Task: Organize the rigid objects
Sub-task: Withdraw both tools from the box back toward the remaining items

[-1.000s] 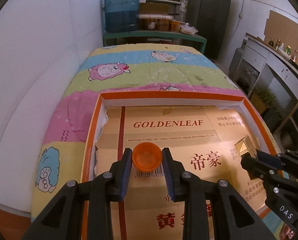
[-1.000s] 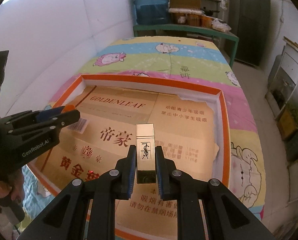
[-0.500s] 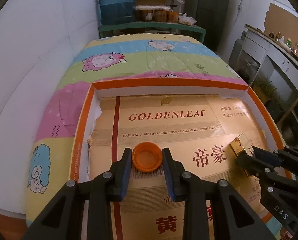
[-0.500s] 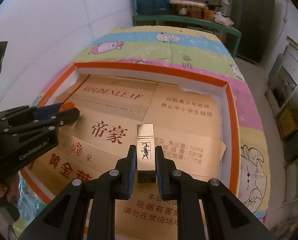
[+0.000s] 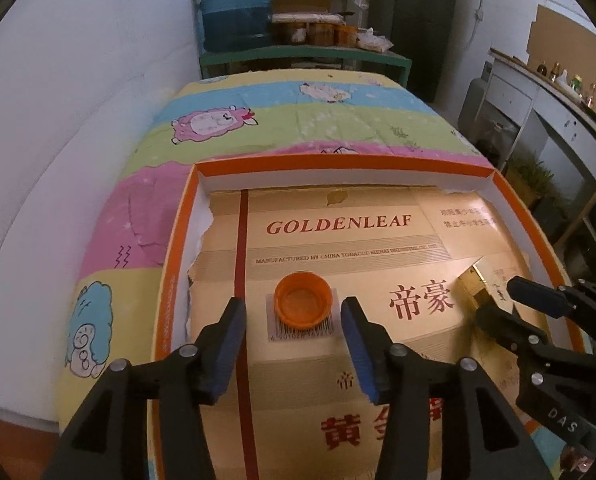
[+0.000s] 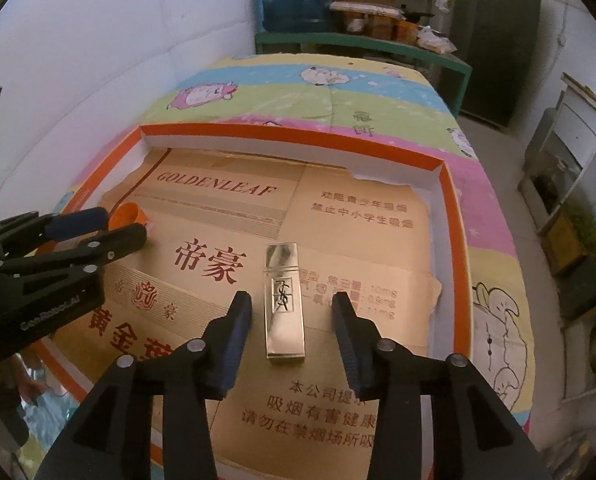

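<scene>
Both grips, closed on their objects a second ago, are now being released. The left gripper (image 5: 294, 322) is being opened wide around the orange cap (image 5: 303, 305), which is being left open side up on the barcode label. The right gripper (image 6: 292, 320) is being opened around the gold case (image 6: 284, 301), lying flat on the cardboard liner (image 6: 378, 248). Both objects are being set apart inside the orange-rimmed tray (image 5: 338, 168), presumably as their sorted places.
</scene>
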Demonstrator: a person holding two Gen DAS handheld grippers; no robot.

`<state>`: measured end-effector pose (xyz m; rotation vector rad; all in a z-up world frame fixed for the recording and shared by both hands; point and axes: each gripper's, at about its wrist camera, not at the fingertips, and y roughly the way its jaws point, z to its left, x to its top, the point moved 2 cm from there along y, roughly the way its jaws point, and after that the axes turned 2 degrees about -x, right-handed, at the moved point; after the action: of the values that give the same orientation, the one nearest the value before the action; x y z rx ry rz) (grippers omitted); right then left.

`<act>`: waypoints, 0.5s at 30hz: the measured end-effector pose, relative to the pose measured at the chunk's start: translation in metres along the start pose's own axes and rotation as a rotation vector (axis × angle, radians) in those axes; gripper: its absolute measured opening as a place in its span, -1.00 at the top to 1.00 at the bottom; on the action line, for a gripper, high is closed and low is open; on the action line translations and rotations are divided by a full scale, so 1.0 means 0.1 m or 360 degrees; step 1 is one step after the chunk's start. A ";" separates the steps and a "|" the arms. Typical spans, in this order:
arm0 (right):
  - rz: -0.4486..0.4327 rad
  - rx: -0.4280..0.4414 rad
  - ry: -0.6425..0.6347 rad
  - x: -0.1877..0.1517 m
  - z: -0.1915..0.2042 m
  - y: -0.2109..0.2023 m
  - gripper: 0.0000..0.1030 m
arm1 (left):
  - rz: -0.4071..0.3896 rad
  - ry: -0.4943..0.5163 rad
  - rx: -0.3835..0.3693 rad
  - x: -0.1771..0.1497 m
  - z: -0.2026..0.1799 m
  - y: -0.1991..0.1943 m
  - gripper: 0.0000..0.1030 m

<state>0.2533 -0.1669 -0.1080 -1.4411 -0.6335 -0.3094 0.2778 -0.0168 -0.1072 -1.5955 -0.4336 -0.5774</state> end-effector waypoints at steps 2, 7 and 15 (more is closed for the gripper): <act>-0.0024 -0.0020 0.0013 -0.02 -0.01 -0.06 0.09 | -0.0029 -0.0006 -0.0020 -0.01 0.01 -0.08 0.03; -0.0061 -0.0018 0.0047 -0.10 0.00 -0.22 -0.05 | -0.0044 -0.0012 -0.0154 -0.08 -0.03 -0.27 0.03; -0.0125 -0.0009 0.0073 -0.29 0.10 -0.55 -0.08 | -0.0110 -0.0016 -0.0187 -0.29 -0.13 -0.58 0.03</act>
<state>0.1973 -0.1692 -0.0792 -1.4129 -0.6535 -0.4048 0.2188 -0.0222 -0.0774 -1.7014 -0.4710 -0.6581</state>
